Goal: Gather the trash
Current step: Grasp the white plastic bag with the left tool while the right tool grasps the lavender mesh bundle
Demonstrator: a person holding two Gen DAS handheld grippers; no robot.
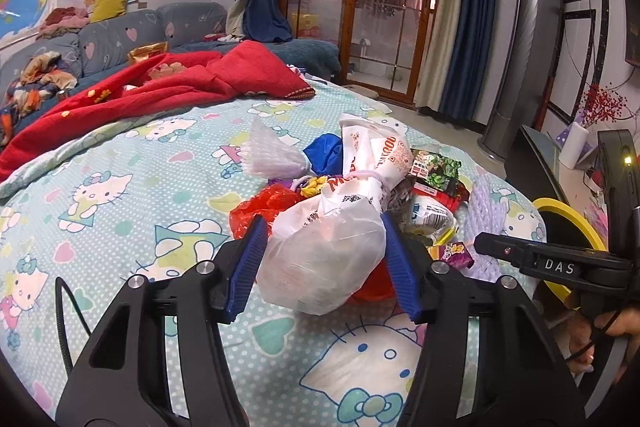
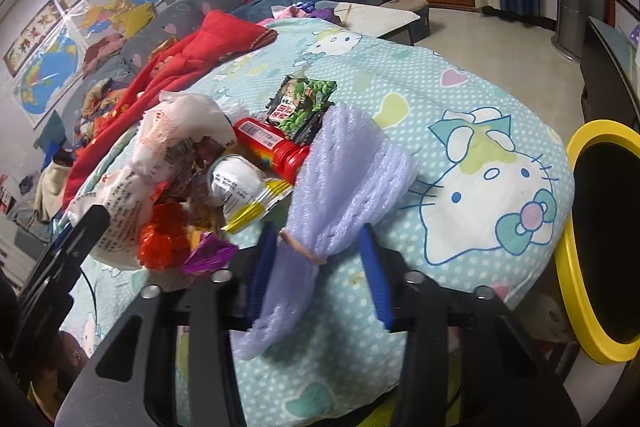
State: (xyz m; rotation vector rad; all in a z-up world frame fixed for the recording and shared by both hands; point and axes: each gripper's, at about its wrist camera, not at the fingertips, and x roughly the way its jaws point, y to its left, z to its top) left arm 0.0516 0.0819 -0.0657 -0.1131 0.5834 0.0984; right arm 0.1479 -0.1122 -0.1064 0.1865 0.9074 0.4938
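A pile of trash lies on a Hello Kitty bedspread (image 1: 120, 195). My left gripper (image 1: 322, 231) has its blue fingers on both sides of a white plastic bag (image 1: 324, 251), touching it. My right gripper (image 2: 318, 247) is open around a lilac foam net (image 2: 344, 187) tied with a rubber band. Beside it lie a red tube (image 2: 276, 147), a green snack packet (image 2: 302, 103), a white and yellow wrapper (image 2: 240, 191) and a purple foil wrapper (image 2: 208, 255). A yellow-rimmed black bin (image 2: 600, 247) stands off the bed's right edge. It also shows in the left wrist view (image 1: 568, 219).
A red blanket (image 1: 160, 87) covers the bed's far left. A white foam net (image 1: 268, 155) and blue bag (image 1: 324, 151) lie at the back of the pile. A sofa (image 1: 120, 39) with clothes stands behind. A low table (image 2: 384, 15) and a tall fan (image 1: 520, 47) are beyond.
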